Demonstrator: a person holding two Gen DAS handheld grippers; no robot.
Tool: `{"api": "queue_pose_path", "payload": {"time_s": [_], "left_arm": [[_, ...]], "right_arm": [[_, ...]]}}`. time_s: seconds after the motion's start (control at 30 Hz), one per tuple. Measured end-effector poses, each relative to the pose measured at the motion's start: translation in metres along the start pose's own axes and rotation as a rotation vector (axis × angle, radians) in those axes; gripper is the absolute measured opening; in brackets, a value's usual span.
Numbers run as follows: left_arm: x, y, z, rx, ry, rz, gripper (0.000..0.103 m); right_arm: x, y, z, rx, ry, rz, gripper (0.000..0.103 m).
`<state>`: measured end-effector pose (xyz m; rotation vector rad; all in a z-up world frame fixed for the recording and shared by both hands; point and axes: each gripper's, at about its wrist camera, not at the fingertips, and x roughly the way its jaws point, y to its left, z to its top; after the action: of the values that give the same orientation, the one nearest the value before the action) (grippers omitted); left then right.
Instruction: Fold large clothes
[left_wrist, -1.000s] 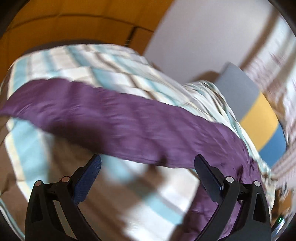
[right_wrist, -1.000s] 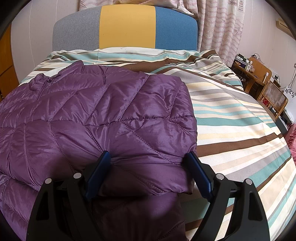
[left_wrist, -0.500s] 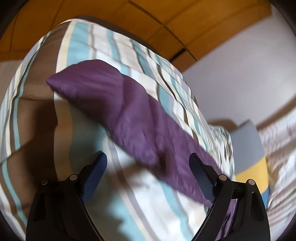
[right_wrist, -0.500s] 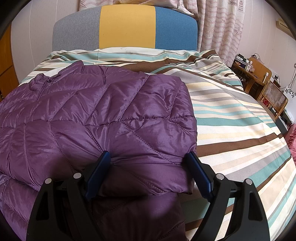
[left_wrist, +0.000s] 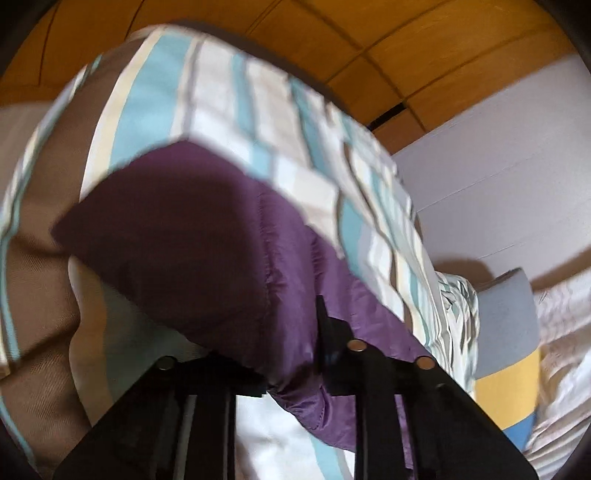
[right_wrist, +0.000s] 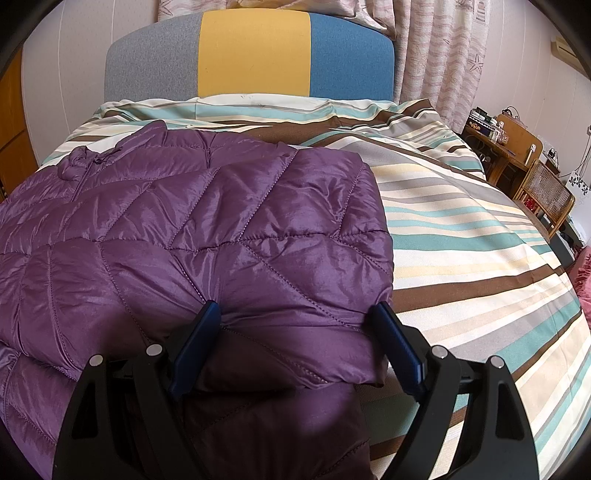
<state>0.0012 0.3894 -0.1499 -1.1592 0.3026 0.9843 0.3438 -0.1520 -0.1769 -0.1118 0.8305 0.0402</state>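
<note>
From the left wrist we see our left gripper (left_wrist: 291, 369) closing on the sleeve (left_wrist: 207, 236), which runs up and away over the striped bedspread (left_wrist: 229, 96).

From the right wrist, our right gripper (right_wrist: 295, 343) stands spread, straddling the folded edge of one purple jacket (right_wrist: 207, 229).

A home bedroom: striped bedspread (right_wrist: 461, 236), padded headboard (right_wrist: 251, 62), curtains (right_wrist: 443, 55).
</note>
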Motion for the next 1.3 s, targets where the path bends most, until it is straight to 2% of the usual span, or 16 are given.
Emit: {"api": "queue_pose_path", "payload": {"time_s": [0.13,0.17,0.33,0.53,0.77,1.03,1.3], "left_arm": [[-0.017,-0.044,-0.011,0.161,-0.095,-0.01,0.015],[-0.018,-0.053,-0.013,0.189,-0.107,-0.015,0.01],[-0.026,-0.098,-0.038,0.315,-0.126,-0.054,0.01],[-0.036,-0.152,-0.081,0.5,-0.137,-0.152,0.008],[-0.051,-0.205,-0.146,0.716,-0.111,-0.271,0.008],[-0.052,-0.247,-0.211,0.845,-0.037,-0.36,0.008],[-0.062,-0.276,-0.289,1.031,0.022,-0.464,0.008]], "right_arm": [[0.0,-0.001,0.0,0.004,0.001,0.003,0.084],[0.0,-0.001,0.001,0.004,0.001,0.004,0.084],[-0.001,-0.001,0.0,0.006,0.0,0.004,0.084],[-0.001,-0.001,0.0,0.008,0.0,0.007,0.084],[-0.001,-0.001,0.0,0.009,0.001,0.009,0.084],[-0.001,-0.001,0.0,0.011,0.001,0.011,0.085],[0.0,0.0,0.0,0.013,0.001,0.013,0.085]]}}
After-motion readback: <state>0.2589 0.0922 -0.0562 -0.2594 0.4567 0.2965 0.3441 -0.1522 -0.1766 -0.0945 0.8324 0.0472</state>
